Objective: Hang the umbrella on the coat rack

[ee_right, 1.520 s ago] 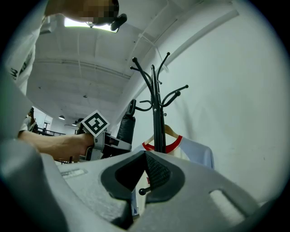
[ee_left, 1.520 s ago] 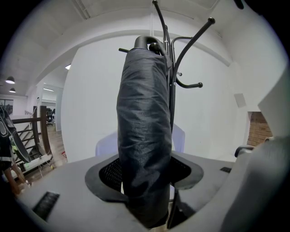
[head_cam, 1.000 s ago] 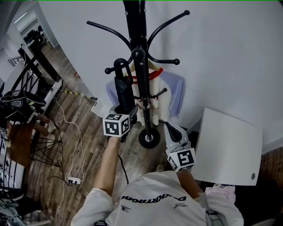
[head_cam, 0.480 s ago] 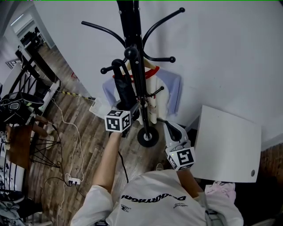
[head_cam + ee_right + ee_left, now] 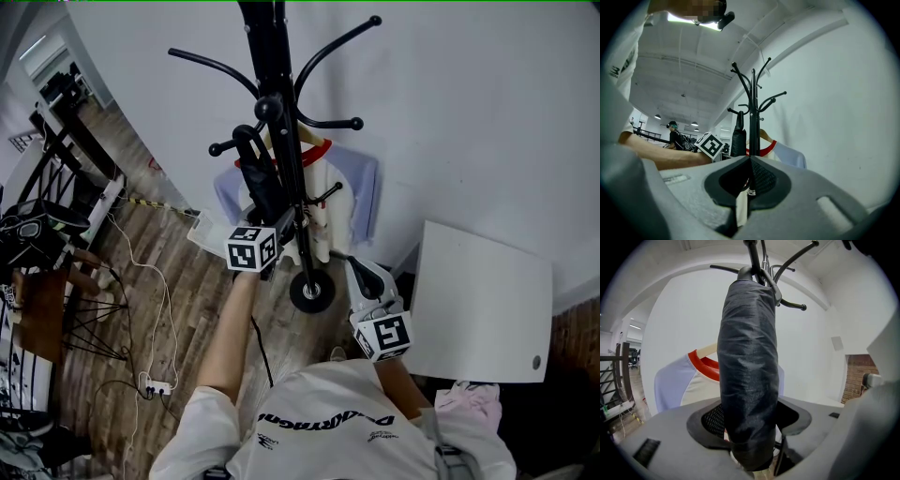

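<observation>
Matt, crinkled black cloth umbrella (image 5: 747, 380), glossy black metal coat rack (image 5: 274, 56), wood-grain floor (image 5: 192, 272)

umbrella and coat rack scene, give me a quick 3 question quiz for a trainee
1. True or false: the umbrella is opened out.
2. What stands between the left tool's jaws? a) a cable b) the umbrella c) nothing
3. Fill in: the shirt on the coat rack has a ___ collar.
Key: 1 false, it is folded; 2 b; 3 red.
</observation>
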### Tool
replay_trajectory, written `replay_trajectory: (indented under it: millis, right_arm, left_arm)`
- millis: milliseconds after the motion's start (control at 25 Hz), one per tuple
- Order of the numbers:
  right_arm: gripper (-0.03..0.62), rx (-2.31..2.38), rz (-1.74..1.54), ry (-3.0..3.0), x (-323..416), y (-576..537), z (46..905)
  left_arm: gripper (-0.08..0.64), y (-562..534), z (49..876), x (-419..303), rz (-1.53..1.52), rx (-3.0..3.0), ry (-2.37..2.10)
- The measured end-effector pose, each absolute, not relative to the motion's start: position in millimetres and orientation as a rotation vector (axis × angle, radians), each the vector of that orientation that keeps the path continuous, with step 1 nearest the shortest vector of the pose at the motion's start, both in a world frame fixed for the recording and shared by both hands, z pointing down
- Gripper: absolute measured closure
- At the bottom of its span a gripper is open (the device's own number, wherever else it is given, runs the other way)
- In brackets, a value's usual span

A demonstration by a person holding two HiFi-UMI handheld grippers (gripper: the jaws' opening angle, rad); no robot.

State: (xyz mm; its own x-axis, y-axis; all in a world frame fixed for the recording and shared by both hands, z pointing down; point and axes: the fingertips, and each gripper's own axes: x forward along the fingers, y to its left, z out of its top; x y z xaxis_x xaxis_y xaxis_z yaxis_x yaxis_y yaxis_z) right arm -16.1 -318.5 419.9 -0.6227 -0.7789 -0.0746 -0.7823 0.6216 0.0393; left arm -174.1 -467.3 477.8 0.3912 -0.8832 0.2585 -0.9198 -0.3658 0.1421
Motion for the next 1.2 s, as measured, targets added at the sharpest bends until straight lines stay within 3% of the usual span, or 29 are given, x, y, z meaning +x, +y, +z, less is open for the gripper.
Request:
replay_trajectory:
  millis: [400,1200]
  right_arm:
    - [0.594,-1.339,0.069,2.785,-9.4,-310.5,420.3]
    - [0.594,-1.320,0.030,2.809,-12.2,-286.0,427.4]
  left_arm:
    - [0.213,-455.6,487.6,-179.5,0.202,2.307,-1.621]
    - [0.226,-372.4,408.0,-160.5,-0.017,2.358,-1.757]
